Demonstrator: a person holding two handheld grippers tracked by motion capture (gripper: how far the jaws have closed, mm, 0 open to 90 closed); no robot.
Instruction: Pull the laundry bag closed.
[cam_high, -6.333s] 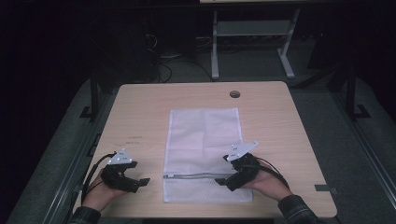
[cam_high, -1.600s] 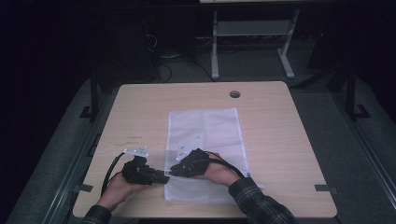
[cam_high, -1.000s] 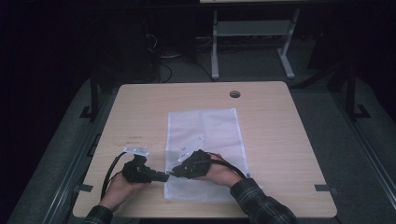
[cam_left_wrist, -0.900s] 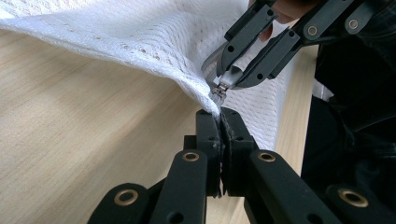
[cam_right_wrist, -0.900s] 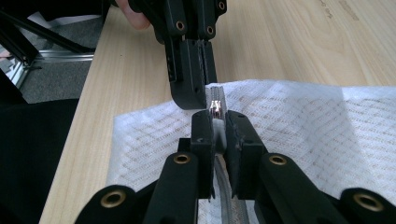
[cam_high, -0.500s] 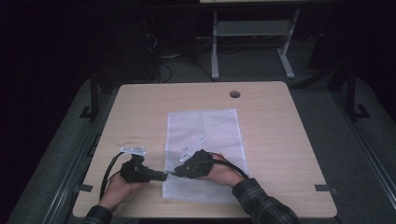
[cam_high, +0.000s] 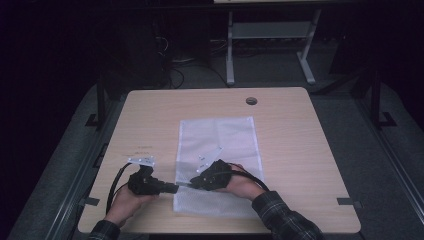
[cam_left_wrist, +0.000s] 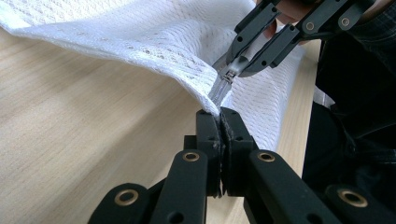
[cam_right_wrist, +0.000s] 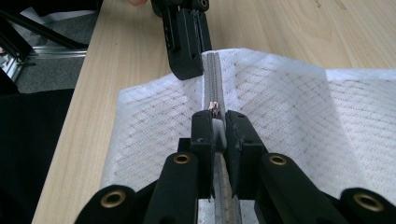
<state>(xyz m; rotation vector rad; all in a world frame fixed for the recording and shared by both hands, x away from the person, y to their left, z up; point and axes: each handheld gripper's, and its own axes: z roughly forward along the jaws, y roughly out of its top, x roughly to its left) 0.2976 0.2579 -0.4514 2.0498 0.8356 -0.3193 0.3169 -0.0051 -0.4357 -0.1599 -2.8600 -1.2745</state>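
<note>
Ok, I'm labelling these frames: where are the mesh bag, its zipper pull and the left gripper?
mesh bag (cam_high: 220, 137): high view, far flat part.
zipper pull (cam_right_wrist: 215, 122): right gripper view, tab between jaws.
left gripper (cam_left_wrist: 219, 116): left gripper view, tips pinching bag's edge.

I see a white mesh bag (cam_high: 218, 165) lying flat on the table, near edge lifted. Its grey zipper (cam_right_wrist: 213, 79) runs along that edge, its pull (cam_right_wrist: 215, 108) close to one end.

Wooden table (cam_high: 300, 150), grey floor (cam_high: 380, 165) (dim) — metal frame (cam_high: 270, 37)
</note>
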